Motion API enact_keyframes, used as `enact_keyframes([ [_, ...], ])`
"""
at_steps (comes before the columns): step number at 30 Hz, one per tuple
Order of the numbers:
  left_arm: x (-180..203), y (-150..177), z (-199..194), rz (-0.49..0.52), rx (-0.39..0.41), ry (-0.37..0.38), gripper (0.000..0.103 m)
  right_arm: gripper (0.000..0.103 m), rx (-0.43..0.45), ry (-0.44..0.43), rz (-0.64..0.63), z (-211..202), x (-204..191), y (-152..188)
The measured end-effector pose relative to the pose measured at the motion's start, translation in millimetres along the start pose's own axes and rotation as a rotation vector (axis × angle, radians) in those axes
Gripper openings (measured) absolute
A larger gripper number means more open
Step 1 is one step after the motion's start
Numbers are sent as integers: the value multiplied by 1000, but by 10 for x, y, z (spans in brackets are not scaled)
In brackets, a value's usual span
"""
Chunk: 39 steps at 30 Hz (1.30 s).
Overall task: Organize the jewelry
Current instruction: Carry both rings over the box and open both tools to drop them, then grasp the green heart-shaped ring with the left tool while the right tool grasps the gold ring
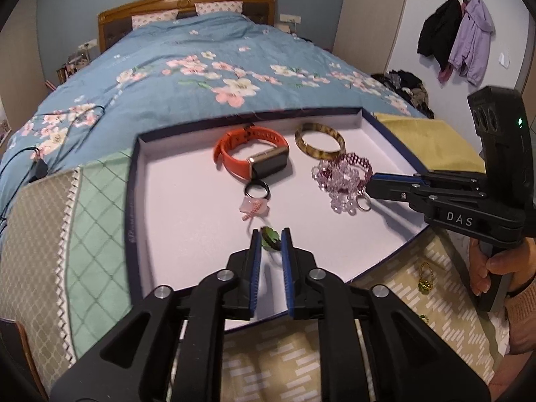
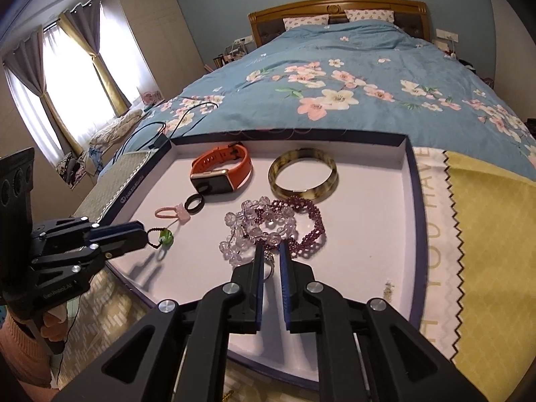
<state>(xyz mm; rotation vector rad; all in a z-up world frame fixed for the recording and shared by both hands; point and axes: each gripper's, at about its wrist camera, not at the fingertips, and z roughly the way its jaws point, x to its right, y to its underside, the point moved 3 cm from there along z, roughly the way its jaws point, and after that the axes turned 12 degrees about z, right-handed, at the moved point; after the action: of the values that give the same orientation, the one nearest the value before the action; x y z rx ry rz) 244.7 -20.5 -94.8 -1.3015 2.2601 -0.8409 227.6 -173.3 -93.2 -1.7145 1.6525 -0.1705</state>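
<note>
Left gripper (image 1: 270,234) at lower centre, jaws narrow around green bead charm (image 1: 270,238); grip uncertain. Right gripper (image 2: 270,247) nearly closed about small silver ring (image 2: 270,261) beside bead bracelets (image 2: 268,224). Most pieces already laid in tray (image 2: 368,234): orange watch (image 2: 221,171) upper left, bangle (image 2: 303,177) right; gold trinket (image 1: 426,276) outside, lower right.

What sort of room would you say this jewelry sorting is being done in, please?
Most likely a home bedroom: a made bed with a floral duvet and wooden headboard, curtained windows, and jackets hung on wall hooks. The jewelry tray rests at the bed's foot.
</note>
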Motion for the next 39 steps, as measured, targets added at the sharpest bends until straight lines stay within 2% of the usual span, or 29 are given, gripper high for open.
enact_keyframes([
  [4,38,13,-251,19,59,-8,17,10,41,-12,-15,-197,-37,14],
  [7,133,57,-439,38,99,35,21,19,64,-38,-42,-385,-96,76],
  [10,303,141,-557,74,116,90,29,21,64,-59,-71,-544,-150,200],
  [15,675,311,-570,147,97,184,32,22,17,-67,-80,-651,-136,453],
  [18,875,416,-498,200,64,196,35,22,-8,-46,-86,-632,-116,583],
  [23,1037,507,-403,226,29,227,40,24,-48,-49,-73,-574,-86,751],
  [27,1098,523,-327,229,9,236,40,25,-66,-59,-63,-543,-85,825],
  [34,1126,499,-155,227,-41,241,33,25,-75,-43,-74,-502,-132,839],
  [39,1106,478,-110,211,-47,248,22,24,-82,-35,-76,-481,-134,841],
])
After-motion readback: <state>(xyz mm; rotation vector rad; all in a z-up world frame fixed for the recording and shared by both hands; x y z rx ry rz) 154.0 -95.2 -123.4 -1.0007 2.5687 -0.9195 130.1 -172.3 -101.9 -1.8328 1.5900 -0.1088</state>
